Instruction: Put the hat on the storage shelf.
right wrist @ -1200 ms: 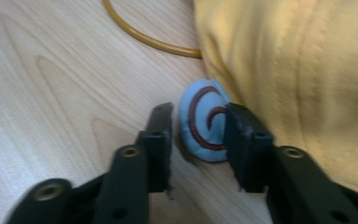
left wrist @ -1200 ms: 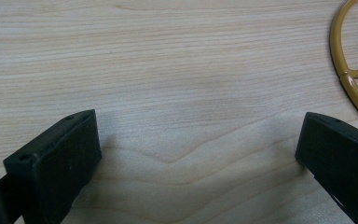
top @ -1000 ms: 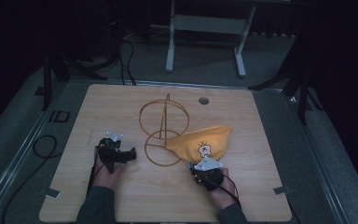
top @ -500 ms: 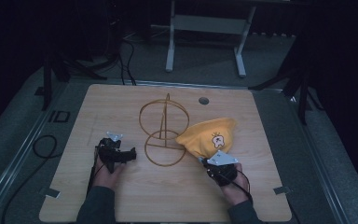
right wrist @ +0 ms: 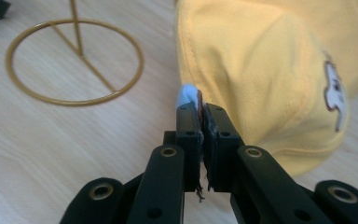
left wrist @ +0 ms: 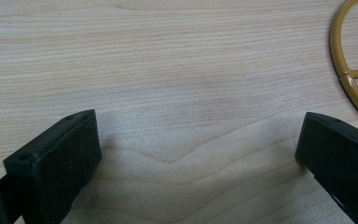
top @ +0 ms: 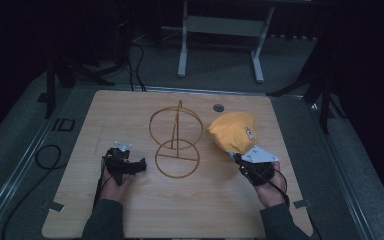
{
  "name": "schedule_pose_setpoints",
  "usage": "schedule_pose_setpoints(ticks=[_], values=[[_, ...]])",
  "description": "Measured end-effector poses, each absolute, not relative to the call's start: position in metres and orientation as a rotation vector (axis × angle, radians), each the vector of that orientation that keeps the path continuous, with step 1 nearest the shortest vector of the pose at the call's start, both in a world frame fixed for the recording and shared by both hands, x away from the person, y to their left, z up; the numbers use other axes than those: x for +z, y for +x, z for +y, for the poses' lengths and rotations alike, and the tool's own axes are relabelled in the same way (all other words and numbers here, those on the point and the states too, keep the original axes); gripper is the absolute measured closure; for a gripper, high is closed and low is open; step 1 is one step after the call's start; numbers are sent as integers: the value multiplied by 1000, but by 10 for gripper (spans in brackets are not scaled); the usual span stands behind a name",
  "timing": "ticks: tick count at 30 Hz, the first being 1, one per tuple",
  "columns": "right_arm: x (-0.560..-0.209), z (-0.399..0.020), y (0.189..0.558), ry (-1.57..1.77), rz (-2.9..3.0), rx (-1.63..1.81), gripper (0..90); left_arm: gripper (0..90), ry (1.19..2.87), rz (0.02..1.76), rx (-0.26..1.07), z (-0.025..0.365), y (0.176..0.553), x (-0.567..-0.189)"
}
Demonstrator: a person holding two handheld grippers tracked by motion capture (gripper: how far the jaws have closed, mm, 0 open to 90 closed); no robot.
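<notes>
Right gripper (right wrist: 200, 116) has its two black jaws pinched tight on a thin edge of the yellow cap (right wrist: 279, 70), a bit of pale blue and brown lining poking out above the pads, so the cap hangs from that single pinch just beyond the jaws. In the high view the same right gripper (top: 240, 159) sits at the near right of the table (top: 130, 220) with the cap (top: 232, 131) bulging away from it, toward the far edge, beside the wire stand. Judged from its soft crown and the way it sags, the cap should be light and floppy, with only its brim likely to be stiff; a grip on the rim band, as now, seems sound, though the cloth may swing or twist while carried, and a pinch on loose fabric could slip. Left gripper (left wrist: 196, 154) rests low over bare wood with its jaws wide apart and nothing between them, and the base ring of the gold wire stand (left wrist: 349, 74) lies just off to its side. That stand (top: 176, 140), an upright hoop on a flat ring, stands mid-table between the two hands and looks thin and easy to tip if the cap drags across it. Open wood lies to the left and near side; beyond, a small round hole (top: 218, 107) sits close to the far edge.
</notes>
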State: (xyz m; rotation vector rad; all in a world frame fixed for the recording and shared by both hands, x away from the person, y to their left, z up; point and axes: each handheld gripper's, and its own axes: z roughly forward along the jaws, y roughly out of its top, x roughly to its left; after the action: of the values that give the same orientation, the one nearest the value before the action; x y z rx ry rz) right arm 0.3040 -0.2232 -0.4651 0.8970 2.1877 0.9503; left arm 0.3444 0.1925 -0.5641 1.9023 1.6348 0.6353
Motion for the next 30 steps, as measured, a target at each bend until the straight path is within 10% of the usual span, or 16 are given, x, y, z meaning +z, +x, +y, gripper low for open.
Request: schedule_pose_setpoints(ticks=[30], values=[[-378,-252,311,796,2062,915,864,0,1902,1634,636,193,344,-564]])
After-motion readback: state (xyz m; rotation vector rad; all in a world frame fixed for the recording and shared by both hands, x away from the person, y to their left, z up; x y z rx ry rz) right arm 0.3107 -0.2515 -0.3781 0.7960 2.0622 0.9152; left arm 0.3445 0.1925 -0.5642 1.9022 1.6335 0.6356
